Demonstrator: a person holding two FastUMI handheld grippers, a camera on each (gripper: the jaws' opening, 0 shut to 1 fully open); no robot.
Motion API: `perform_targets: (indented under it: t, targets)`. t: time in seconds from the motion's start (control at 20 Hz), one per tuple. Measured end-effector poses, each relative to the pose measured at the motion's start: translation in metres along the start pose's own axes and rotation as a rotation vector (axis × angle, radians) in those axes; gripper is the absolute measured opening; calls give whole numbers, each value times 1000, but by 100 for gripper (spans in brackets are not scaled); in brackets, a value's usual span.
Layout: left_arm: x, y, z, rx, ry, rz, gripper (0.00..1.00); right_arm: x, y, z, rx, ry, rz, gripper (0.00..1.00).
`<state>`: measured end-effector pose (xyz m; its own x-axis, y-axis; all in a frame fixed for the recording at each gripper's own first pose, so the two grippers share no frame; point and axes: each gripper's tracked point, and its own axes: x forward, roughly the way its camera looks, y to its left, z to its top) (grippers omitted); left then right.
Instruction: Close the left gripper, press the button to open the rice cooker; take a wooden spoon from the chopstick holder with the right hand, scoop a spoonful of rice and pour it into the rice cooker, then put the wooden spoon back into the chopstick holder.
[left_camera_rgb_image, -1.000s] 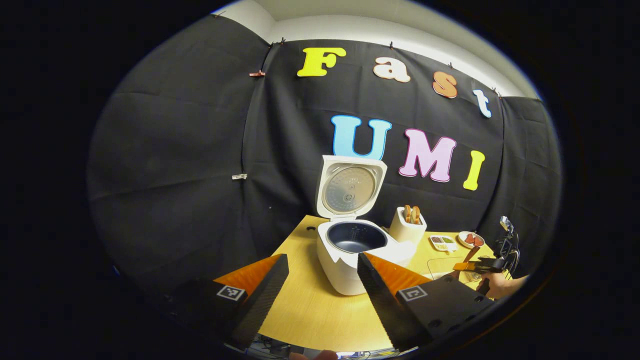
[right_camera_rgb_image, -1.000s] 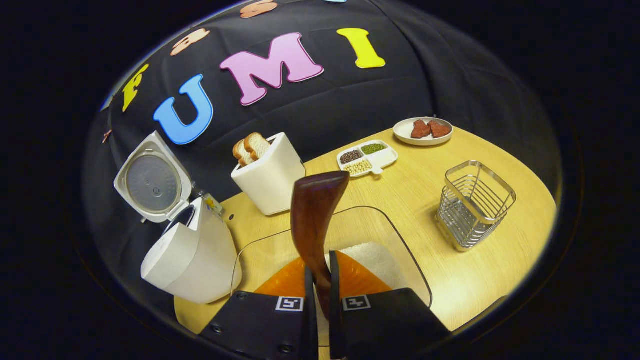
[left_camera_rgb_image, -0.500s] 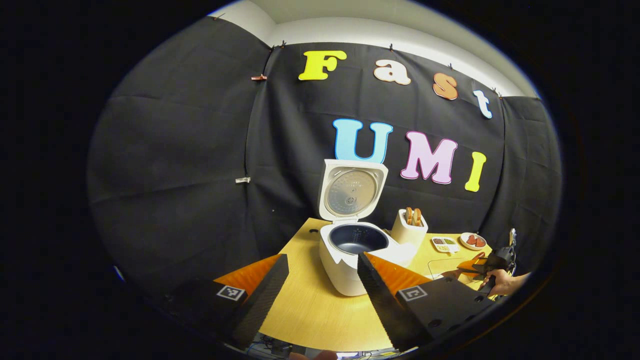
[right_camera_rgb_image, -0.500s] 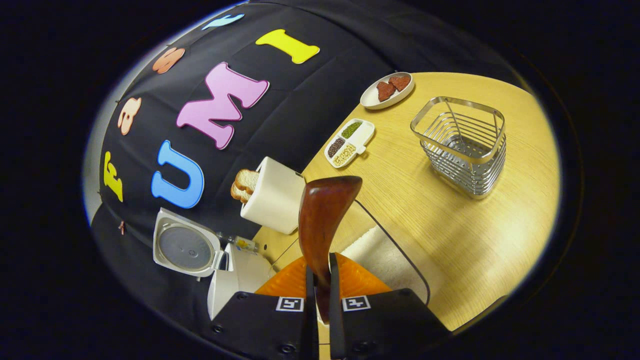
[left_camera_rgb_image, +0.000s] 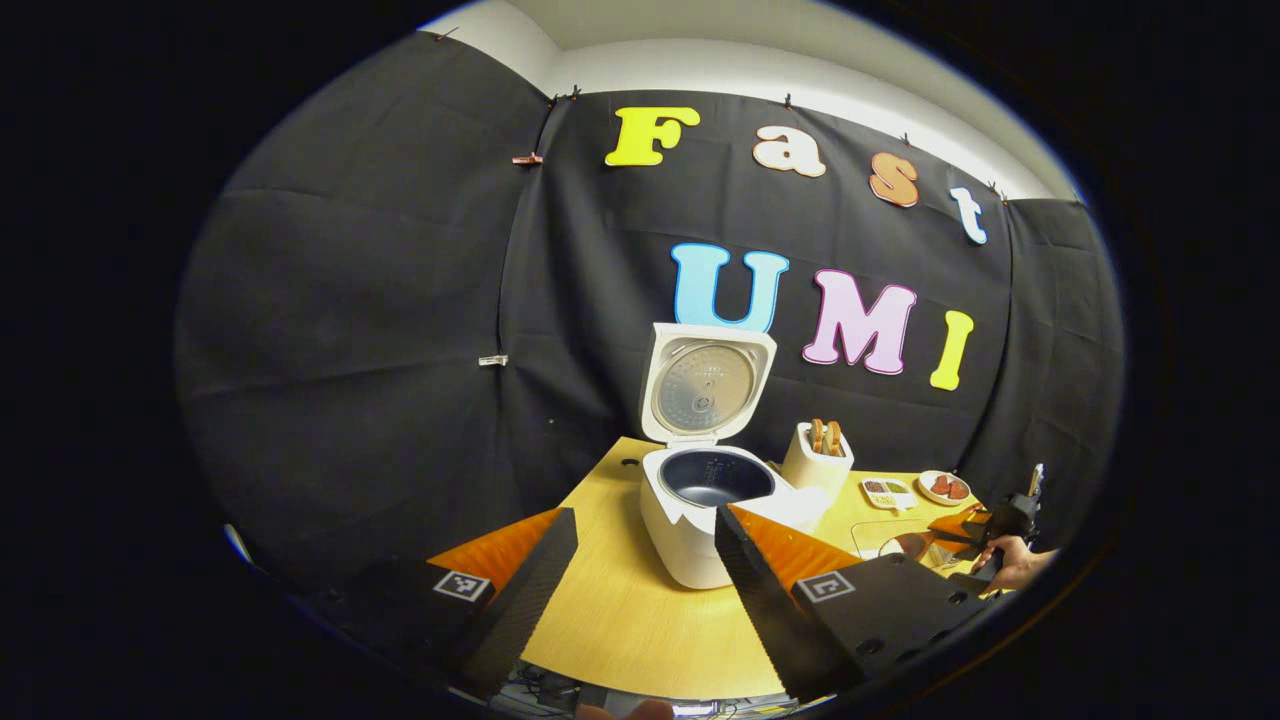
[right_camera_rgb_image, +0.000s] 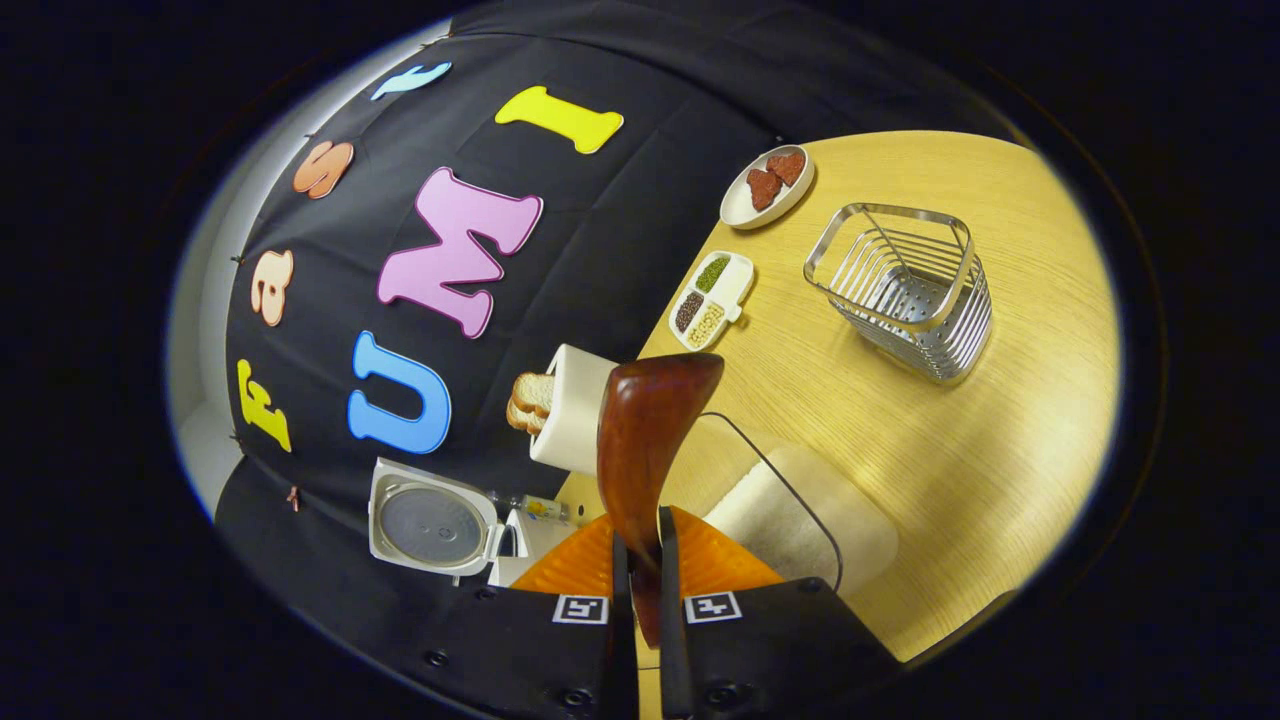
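Note:
The white rice cooker (left_camera_rgb_image: 690, 530) stands open, its lid (left_camera_rgb_image: 707, 385) upright and the dark inner pot bare. My left gripper (left_camera_rgb_image: 643, 514) hangs open in front of it, nothing between its fingers. My right gripper (right_camera_rgb_image: 640, 545) is shut on the handle of the dark wooden spoon (right_camera_rgb_image: 645, 440), whose bowl sticks forward over the clear container of white rice (right_camera_rgb_image: 790, 510). The wire chopstick holder (right_camera_rgb_image: 905, 290) stands beyond it. In the left gripper view the right gripper (left_camera_rgb_image: 1000, 525) shows far right, held by a hand (left_camera_rgb_image: 1012, 567). The cooker's lid (right_camera_rgb_image: 432, 520) also shows in the right gripper view.
A white toaster with bread (right_camera_rgb_image: 570, 405) stands between the cooker and the rice container. Farther back lie a divided dish of beans (right_camera_rgb_image: 712, 300) and a small plate with red pieces (right_camera_rgb_image: 765, 185). The wooden table (right_camera_rgb_image: 1000, 430) ends at the black cloth wall.
The right gripper has rolled with the spoon, so the table looks steeply tilted, and it sits lower over the rice container. The left gripper has drifted back slightly, still open.

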<state>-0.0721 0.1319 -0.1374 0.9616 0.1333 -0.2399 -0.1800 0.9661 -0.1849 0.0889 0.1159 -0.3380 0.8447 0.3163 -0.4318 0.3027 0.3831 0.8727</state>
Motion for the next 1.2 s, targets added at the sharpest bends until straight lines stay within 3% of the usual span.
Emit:
perform_targets:
  t: [0.3, 0.7, 1.05, 1.2]
  targets:
    - [-4, -2, -2, -12, -3, -7, 95, -19, 48, 10, 90, 0, 88, 13]
    - [2, 4, -16, -51, 15, -10, 95, -20, 152, -24, 139, 45, 223, 13]
    - [13, 14, -21, -48, 6, -17, 95, 6, 238, -76, 162, 74, 277, 13]
    - [18, 19, -26, -62, 17, -14, 97, 32, 257, -91, 148, 50, 259, 13]
